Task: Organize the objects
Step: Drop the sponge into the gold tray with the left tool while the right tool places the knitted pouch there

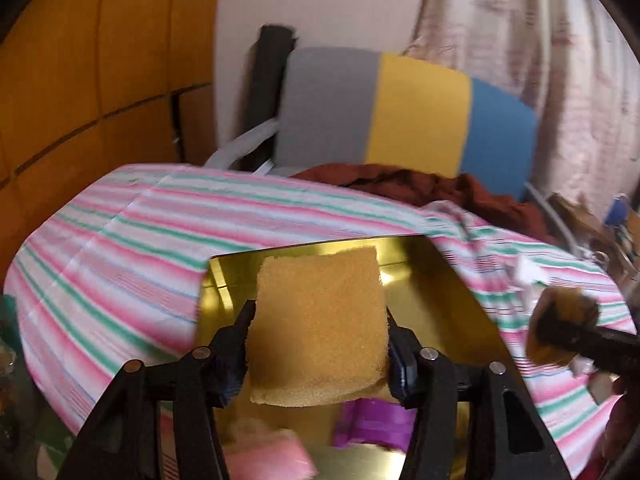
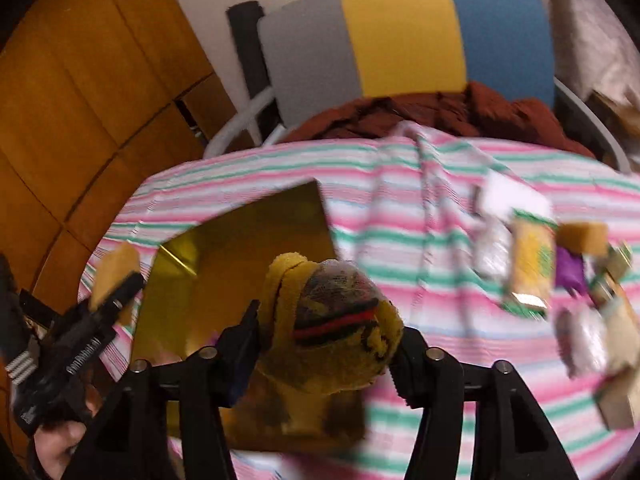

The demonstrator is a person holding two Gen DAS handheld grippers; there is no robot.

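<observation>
The shiny gold rectangular tray (image 1: 432, 304) lies on the pink-and-green striped tablecloth (image 1: 132, 248), directly beneath and ahead of the left gripper (image 1: 318, 344). Behind the table stands the grey, yellow and blue padded chair (image 1: 404, 112); a jumble of small packets (image 2: 560, 276) lies to the right gripper's (image 2: 326, 336) right.

A chair (image 1: 408, 112) with grey, yellow and blue panels stands at the striped tablecloth's (image 1: 120, 240) far edge, dark red fabric (image 1: 420, 184), possibly clothing, heaped on it; wooden panelling (image 1: 80, 80) behind.
</observation>
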